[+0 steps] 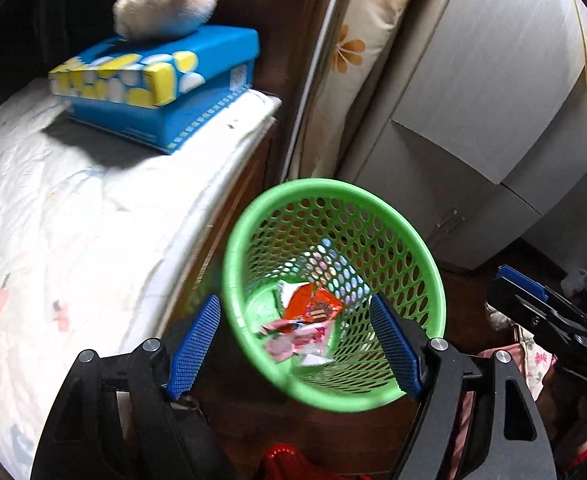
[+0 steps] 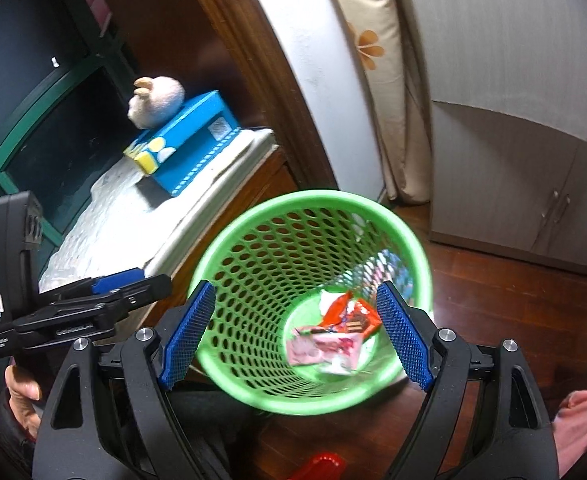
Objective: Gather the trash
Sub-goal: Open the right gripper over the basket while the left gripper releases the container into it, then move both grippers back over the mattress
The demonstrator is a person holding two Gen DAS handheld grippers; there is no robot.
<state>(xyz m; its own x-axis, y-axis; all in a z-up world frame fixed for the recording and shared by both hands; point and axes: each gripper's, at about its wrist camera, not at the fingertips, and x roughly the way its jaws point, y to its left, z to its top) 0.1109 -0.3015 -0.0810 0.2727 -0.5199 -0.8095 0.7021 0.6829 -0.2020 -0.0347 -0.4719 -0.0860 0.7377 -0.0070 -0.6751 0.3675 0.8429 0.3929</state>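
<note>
A green perforated trash basket [image 1: 237,280] stands on the wooden floor beside the bed; it also shows in the right wrist view [image 2: 253,240]. At its bottom lie an orange wrapper [image 1: 313,306] [image 2: 353,314] and a pink wrapper [image 1: 297,338] [image 2: 325,348]. My left gripper [image 1: 295,350] is open and empty above the basket. My right gripper [image 2: 295,338] is open and empty above it too. The right gripper shows at the right edge of the left wrist view [image 1: 533,304], and the left gripper at the left of the right wrist view [image 2: 125,284].
A bed with a white quilt [image 1: 73,220] lies to the left, with a blue tissue box [image 1: 165,92] and a plush toy [image 1: 165,4] on it. A grey cabinet [image 2: 513,160] and a floral curtain [image 2: 373,60] stand behind. A red object [image 2: 321,466] lies on the floor.
</note>
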